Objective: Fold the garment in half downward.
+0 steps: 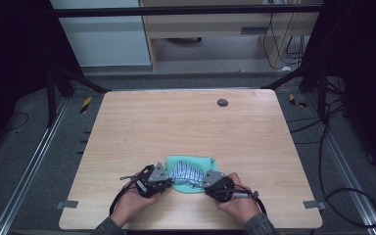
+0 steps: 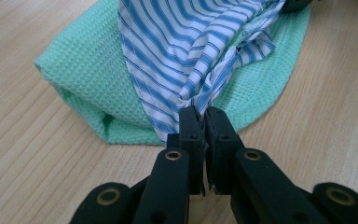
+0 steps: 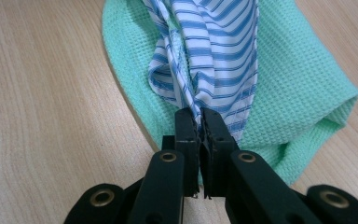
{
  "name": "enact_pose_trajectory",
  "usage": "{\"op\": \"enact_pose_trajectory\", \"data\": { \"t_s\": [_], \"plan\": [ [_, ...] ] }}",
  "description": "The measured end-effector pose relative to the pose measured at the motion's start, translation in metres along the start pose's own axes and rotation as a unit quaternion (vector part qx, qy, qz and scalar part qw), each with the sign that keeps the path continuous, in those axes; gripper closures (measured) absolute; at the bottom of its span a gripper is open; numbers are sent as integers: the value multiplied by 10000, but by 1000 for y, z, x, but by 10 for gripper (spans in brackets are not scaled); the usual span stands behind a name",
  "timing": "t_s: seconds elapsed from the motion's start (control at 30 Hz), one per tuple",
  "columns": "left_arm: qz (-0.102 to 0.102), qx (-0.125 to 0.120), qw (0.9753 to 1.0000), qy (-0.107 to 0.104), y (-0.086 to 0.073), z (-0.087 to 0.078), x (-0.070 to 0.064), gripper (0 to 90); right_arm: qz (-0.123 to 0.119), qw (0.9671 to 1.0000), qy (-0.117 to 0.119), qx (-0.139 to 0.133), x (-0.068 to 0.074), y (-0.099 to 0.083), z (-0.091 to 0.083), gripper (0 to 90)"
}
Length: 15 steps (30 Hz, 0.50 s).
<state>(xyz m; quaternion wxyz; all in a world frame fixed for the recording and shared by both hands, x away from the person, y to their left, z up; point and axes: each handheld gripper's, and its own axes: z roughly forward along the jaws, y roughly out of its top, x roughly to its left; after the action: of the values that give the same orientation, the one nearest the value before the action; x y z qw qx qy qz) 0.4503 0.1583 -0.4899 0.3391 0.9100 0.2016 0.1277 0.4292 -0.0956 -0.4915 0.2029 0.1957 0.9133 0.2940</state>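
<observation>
A blue-and-white striped cloth (image 1: 182,173) lies on top of a green waffle-weave towel (image 1: 200,164) near the table's front edge. My left gripper (image 1: 168,179) is shut on the striped cloth's left end; in the left gripper view the striped cloth (image 2: 186,46) bunches into the closed left gripper (image 2: 202,116) over the green towel (image 2: 84,70). My right gripper (image 1: 204,181) is shut on the cloth's right end; in the right gripper view the striped cloth (image 3: 214,51) is pinched by the right gripper (image 3: 200,116) above the green towel (image 3: 298,84).
The wooden table (image 1: 186,122) has a dark round grommet (image 1: 222,102) near its far edge. Black frame legs and cables (image 1: 333,147) stand on the floor around it. A hand holds each gripper at the near edge.
</observation>
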Motion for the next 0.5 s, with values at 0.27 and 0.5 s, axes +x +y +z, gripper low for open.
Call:
{"op": "enact_pose_trajectory", "data": {
  "t_s": [0.27, 0.5],
  "plan": [
    [-36, 38, 10000, -34, -2, 0, -3, 866, 37, 10000, 2, 51, 0, 0, -1, 867],
    [-18, 59, 10000, -63, -1, 0, -4, 865, 80, 10000, -37, 21, 1, -3, -2, 863]
  ]
}}
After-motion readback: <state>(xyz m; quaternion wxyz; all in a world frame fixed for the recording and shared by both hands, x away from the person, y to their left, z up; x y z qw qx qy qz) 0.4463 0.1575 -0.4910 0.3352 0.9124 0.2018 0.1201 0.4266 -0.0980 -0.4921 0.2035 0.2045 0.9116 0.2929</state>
